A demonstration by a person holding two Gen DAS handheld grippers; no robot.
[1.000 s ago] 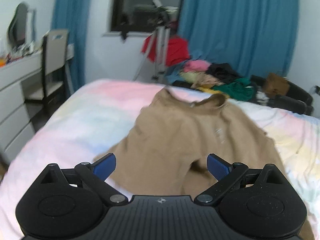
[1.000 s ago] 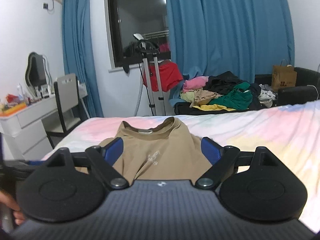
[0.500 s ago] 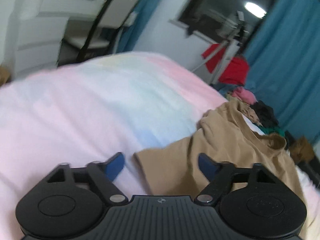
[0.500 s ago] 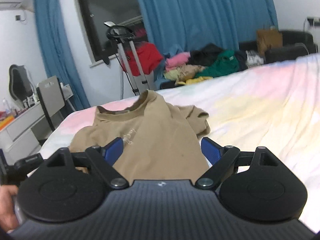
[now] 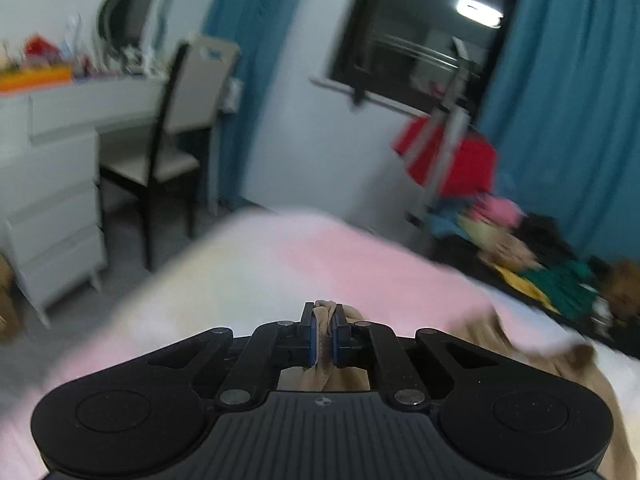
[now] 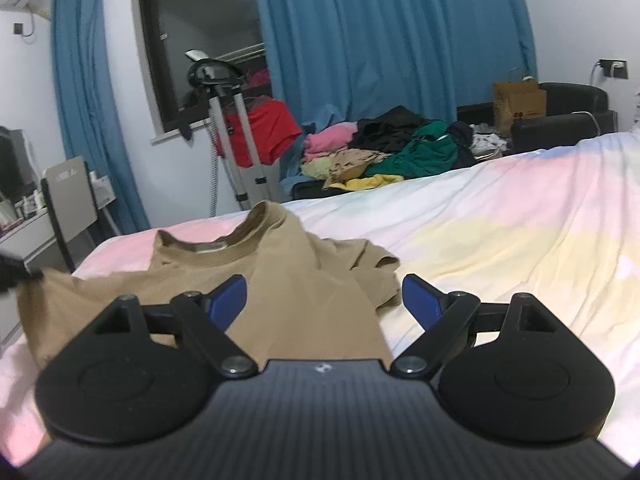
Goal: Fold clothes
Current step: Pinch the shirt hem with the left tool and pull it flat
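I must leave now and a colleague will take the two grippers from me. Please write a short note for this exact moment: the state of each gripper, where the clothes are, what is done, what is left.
Left gripper: shut on a bunched edge of the tan T-shirt, at the shirt's left side.
Right gripper: open, holding nothing, hanging over the shirt's middle.
The shirt lies on the pastel bed sheet, collar away from you, right sleeve crumpled.
Done: one edge is gripped. No fold is visible yet.
Left: grip the other side, smooth the sleeve, fold. A clothes pile waits beyond the bed.
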